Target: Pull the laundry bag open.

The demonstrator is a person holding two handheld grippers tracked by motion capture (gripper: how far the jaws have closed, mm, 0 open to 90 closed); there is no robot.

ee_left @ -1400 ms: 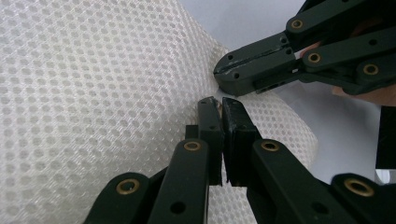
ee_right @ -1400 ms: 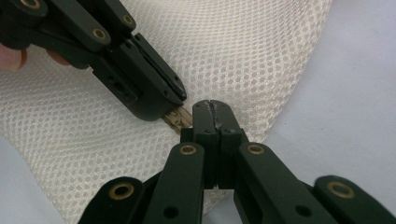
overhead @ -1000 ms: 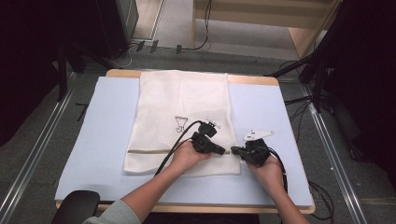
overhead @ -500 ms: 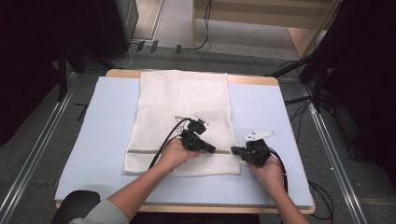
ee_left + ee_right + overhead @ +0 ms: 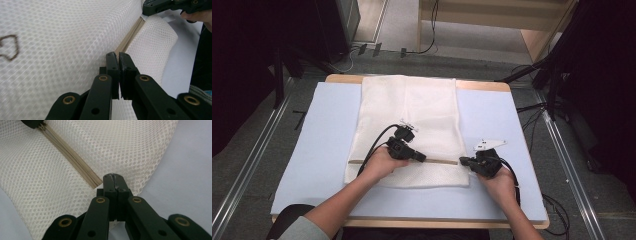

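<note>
My left tool [image 5: 118,56], jaws closed, sits on the mesh bag's [image 5: 412,115] zipper [image 5: 128,37]; my right tool [image 5: 113,177] pinches the bag's edge just beside the zipper's end.

— How did the hands sit?
— Both forearms reached in from the near edge. The left gripper [image 5: 418,157] pointed right with its jaws closed; the left hand [image 5: 381,163] wrapped its body.
— And the other?
— The right gripper [image 5: 463,161] pointed left toward it, jaws pressed together.
</note>
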